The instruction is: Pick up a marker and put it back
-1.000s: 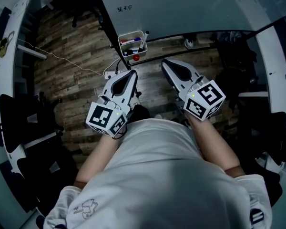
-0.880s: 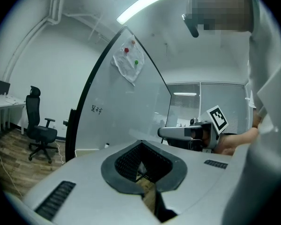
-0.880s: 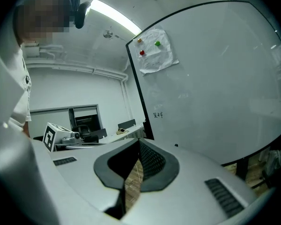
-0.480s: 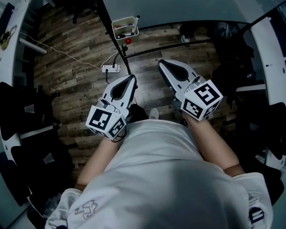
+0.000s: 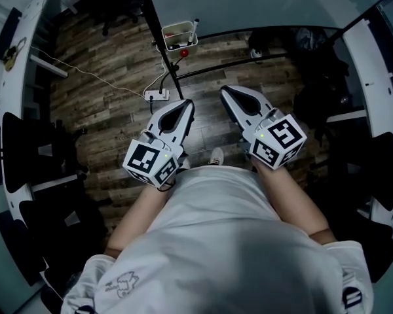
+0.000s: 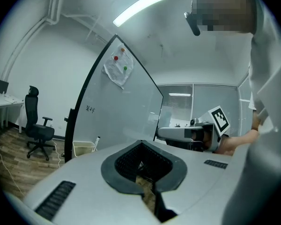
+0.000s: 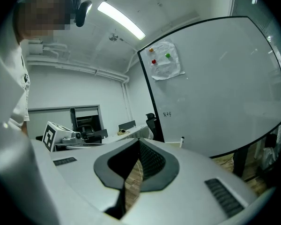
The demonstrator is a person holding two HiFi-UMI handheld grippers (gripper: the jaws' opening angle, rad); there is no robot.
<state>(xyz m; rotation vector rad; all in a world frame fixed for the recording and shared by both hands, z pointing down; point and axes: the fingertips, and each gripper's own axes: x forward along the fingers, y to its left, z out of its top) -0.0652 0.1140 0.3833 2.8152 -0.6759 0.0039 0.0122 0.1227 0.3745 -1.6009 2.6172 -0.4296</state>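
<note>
Looking down, I see the whiteboard (image 5: 249, 5) standing on the plank floor (image 5: 105, 97), well ahead of both grippers; the left gripper (image 5: 183, 103) and the right gripper (image 5: 229, 91) hang side by side in front of the person's body, each with its jaws pressed together on nothing; the white basket (image 5: 179, 25) sits at the board's foot with markers (image 5: 177, 44) lying in it and one capped marker (image 5: 195, 26) poking up at its corner; I judge this fits either an approach to the pick or a marker already returned, and cannot settle which; the basket's contents are too small to count, and the shirt hides the floor beneath.
</note>
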